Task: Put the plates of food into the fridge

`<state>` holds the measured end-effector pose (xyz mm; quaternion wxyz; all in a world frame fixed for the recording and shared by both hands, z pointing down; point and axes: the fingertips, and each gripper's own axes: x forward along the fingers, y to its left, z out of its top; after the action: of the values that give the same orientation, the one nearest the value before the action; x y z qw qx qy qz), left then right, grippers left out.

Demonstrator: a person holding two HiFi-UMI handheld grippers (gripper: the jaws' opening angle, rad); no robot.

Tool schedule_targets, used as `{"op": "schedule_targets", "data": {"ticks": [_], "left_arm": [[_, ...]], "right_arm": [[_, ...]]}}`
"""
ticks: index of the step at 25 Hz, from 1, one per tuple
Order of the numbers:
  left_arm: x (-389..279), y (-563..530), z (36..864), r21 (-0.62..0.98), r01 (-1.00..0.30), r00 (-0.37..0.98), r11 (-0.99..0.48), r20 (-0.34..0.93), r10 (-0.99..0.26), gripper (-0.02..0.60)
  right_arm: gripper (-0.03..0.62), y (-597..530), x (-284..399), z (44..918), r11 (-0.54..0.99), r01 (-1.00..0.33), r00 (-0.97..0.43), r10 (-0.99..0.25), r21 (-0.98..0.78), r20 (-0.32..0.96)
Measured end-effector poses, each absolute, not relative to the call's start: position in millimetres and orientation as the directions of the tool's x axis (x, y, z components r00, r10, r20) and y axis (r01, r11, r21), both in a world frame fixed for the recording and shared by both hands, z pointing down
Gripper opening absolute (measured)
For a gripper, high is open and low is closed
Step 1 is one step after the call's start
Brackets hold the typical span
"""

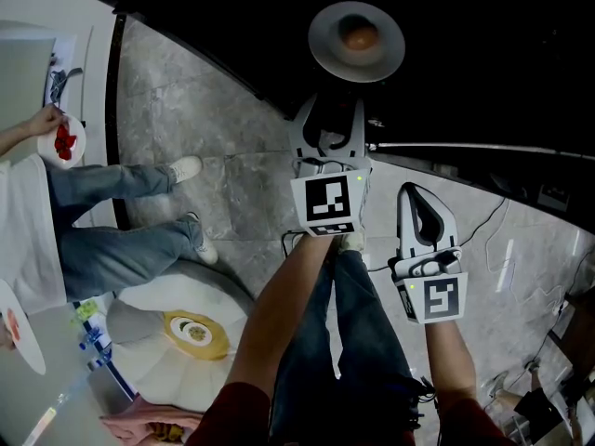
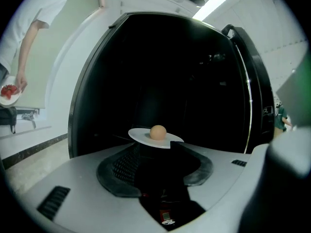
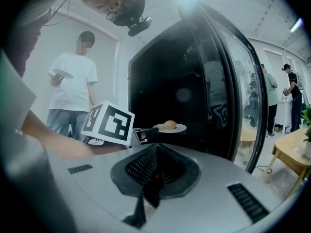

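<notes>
While left arm (image 1: 279, 314) stretches forward, left gripper (image 1: 337, 100) pinches near rim of round white glossy plate (image 1: 325, 45) carrying smooth tan ball of food (image 1: 360, 35); right gripper (image 1: 420, 198), jaws together, empty, held back.

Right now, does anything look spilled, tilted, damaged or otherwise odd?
Nothing stands out. The left gripper holds the plate by its rim, about level. The bun sits whole near the middle, and nothing has spilled. The right gripper is shut and empty.
</notes>
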<state>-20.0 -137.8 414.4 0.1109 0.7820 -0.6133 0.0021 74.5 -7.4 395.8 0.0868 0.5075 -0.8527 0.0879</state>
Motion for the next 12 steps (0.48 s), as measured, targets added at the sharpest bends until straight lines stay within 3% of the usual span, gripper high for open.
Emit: {"op": "schedule_targets", "data": {"ticks": [4,10,12], "left_arm": [[-17.2,-136.0,415.7,0.15,-0.96,0.258,-0.237,0.141,-0.956,0.196],[-13.9,-134.6,410.4,0.082,-0.974,0.221,-0.211,0.129,-0.967,0.036],[-13.7,-135.8,414.0,0.072,-0.976,0.213,-0.205,0.145,-0.966,0.026]], "right_arm": [[0.011,-7.0,74.7,396.9,0.469,-0.881,-0.47,-0.85,-0.062,0.237],[0.011,-3.7,80.5,399.8,0.468,-0.881,-0.47,-0.849,-0.067,0.243],[0.011,-3.2,80.1,401.1,0.471,-0.88,-0.471,-0.848,-0.065,0.244]]}}
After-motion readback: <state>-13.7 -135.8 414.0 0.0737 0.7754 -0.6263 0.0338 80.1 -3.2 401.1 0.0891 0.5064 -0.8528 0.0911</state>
